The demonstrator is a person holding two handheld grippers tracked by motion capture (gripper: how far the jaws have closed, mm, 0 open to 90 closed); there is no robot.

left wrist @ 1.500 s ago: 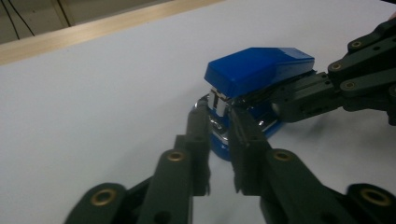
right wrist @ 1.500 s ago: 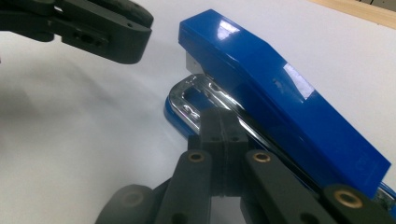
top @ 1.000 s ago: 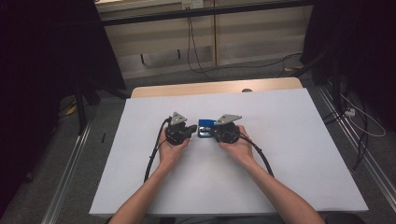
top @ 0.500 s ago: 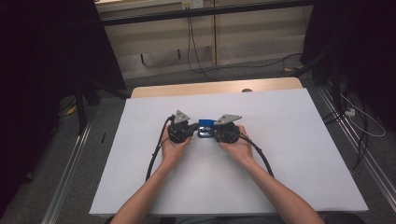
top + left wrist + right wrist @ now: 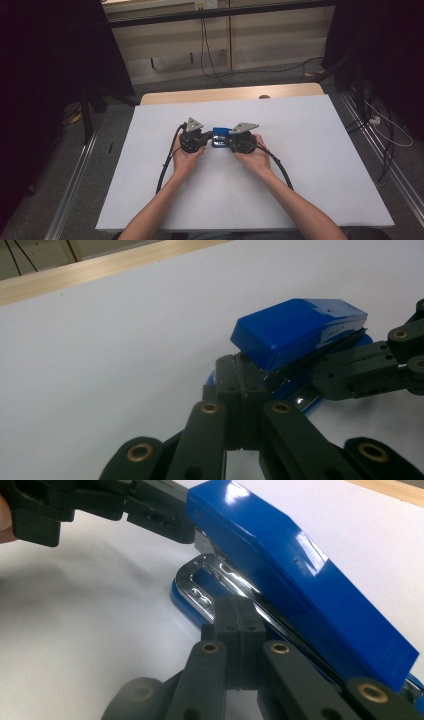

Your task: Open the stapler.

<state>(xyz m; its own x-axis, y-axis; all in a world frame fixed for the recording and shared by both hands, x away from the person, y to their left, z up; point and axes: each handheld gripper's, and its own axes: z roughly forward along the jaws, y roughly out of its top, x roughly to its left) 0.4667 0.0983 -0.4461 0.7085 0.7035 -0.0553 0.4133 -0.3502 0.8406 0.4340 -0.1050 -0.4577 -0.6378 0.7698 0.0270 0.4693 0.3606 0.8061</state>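
Note:
A blue stapler [image 5: 220,133] lies at the middle of the white table [image 5: 310,150], between my two grippers. My left gripper [image 5: 205,137] points right at one end of it, and my right gripper [image 5: 227,141] points left at the other. In the left gripper view the stapler [image 5: 300,330] sits just past my left gripper [image 5: 239,375], whose jaws are pressed together and touch its end under the blue top. In the right gripper view my right gripper [image 5: 235,612] is shut too, its tips against the chrome part of the stapler [image 5: 300,590]. Nothing is between either pair of jaws.
A wooden strip [image 5: 230,94] runs along the table's far edge. Black cables [image 5: 167,167] trail from both grippers toward the near edge. Metal rails [image 5: 75,170] flank the table, and cords lie on the floor behind it.

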